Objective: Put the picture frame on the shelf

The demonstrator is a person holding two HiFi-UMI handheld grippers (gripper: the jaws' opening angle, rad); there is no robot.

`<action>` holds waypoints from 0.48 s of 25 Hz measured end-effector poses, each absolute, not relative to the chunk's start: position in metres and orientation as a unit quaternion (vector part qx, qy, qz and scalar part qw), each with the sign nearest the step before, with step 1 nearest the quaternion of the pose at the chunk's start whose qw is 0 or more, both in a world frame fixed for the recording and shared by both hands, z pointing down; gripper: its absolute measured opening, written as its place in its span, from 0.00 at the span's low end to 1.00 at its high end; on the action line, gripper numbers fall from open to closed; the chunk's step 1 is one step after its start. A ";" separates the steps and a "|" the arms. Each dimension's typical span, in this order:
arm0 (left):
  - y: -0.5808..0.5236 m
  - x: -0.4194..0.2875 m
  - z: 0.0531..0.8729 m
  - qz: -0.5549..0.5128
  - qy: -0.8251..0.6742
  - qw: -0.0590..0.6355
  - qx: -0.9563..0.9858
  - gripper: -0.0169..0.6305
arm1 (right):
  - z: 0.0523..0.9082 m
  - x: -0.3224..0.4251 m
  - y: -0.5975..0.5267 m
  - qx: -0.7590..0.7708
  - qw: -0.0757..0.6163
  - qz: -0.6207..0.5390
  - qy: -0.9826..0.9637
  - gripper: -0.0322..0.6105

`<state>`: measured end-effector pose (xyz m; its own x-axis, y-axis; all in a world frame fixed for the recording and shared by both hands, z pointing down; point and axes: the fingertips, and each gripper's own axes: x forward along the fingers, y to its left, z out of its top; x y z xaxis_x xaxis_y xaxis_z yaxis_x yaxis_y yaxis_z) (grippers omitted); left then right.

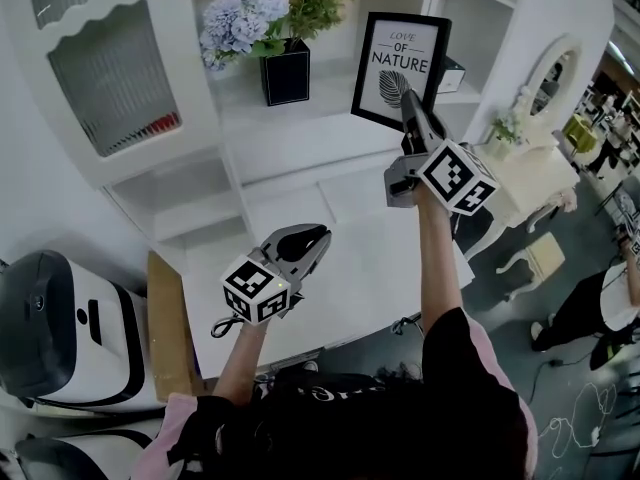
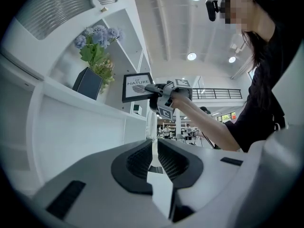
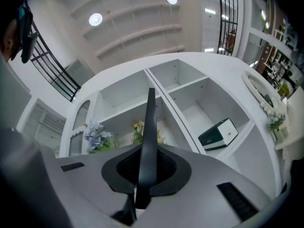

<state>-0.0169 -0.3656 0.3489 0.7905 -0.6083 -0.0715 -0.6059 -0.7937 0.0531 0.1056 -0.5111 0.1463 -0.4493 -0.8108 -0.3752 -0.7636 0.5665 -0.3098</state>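
Observation:
The picture frame [image 1: 400,60] has a black border and a white print with a leaf. My right gripper [image 1: 408,103] is shut on its lower edge and holds it upright in front of the white shelf [image 1: 330,120], to the right of the black vase [image 1: 286,73]. In the right gripper view the frame [image 3: 149,127] runs edge-on between the jaws of the right gripper [image 3: 146,169]. Lower down, my left gripper [image 1: 318,236] is shut on nothing over the white counter [image 1: 370,268]. From the left gripper view, the left gripper [image 2: 154,161] faces the frame [image 2: 137,87] and the right gripper [image 2: 151,87].
Blue and yellow flowers [image 1: 250,16] fill the vase. A green and white box [image 3: 218,134] lies in the compartment to the right. A white vanity with a mirror [image 1: 548,76] and a stool [image 1: 535,258] stand at right, near a person [image 1: 600,303]. A white appliance [image 1: 50,328] sits at lower left.

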 end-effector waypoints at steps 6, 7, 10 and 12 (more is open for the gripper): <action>-0.374 -0.021 0.347 -0.040 -0.323 0.010 0.945 0.10 | 0.149 0.103 -0.555 -0.486 0.244 -0.042 0.838 0.13; -0.374 -0.022 0.346 -0.040 -0.324 0.010 0.945 0.10 | 0.153 0.103 -0.562 -0.494 0.238 -0.042 0.835 0.13; -0.377 -0.025 0.346 -0.039 -0.327 0.011 0.944 0.10 | 0.164 0.103 -0.575 -0.502 0.237 -0.047 0.830 0.13; -0.378 -0.028 0.349 -0.038 -0.329 0.013 0.943 0.10 | 0.169 0.106 -0.579 -0.502 0.245 -0.056 0.828 0.13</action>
<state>-0.0279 -0.3782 0.3486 0.7801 -0.6226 -0.0622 -0.6206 -0.7826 0.0497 0.1063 -0.5792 0.1686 -0.3759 -0.8582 -0.3496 -0.8033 0.4899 -0.3388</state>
